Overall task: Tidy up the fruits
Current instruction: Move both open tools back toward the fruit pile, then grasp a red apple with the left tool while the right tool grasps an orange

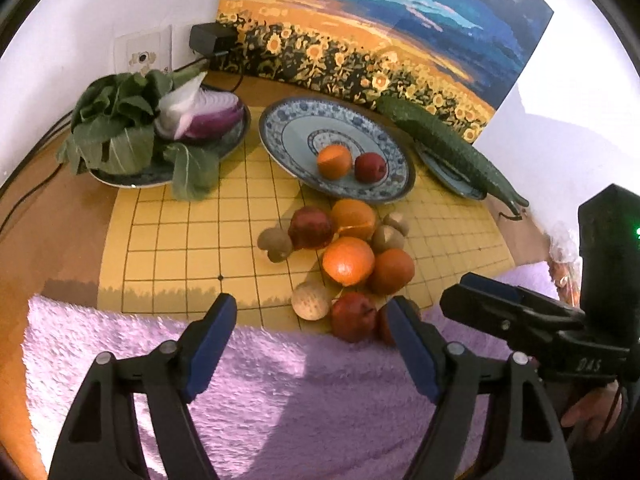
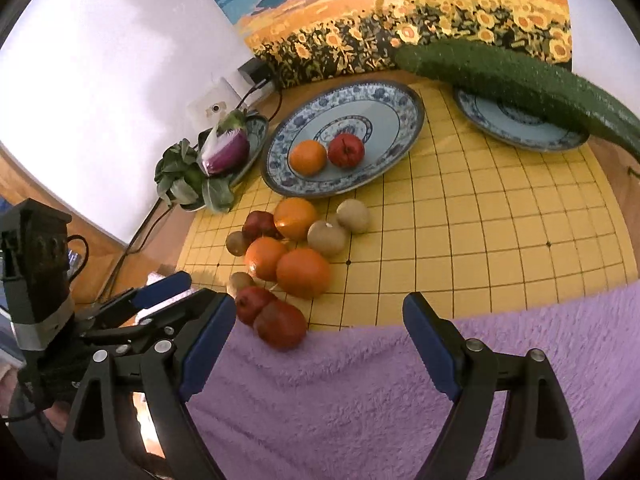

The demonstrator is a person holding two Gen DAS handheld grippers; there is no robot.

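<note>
cucumber [image 2: 520,76], halved red onion [image 1: 208,114], sunflower painting [image 1: 360,32]

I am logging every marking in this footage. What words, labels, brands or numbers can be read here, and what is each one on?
"DAS": pale letters on the black body of the right gripper, seen in the left wrist view; the first letter is unclear.
No other text shows: none on the centre plate, the painting or the yellow grid mat.

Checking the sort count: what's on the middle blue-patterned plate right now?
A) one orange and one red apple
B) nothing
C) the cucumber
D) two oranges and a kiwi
A: the middle plate holds just one orange and one red apple, side by side; the other fruit lies in a pile on the yellow mat in front of it.
</note>
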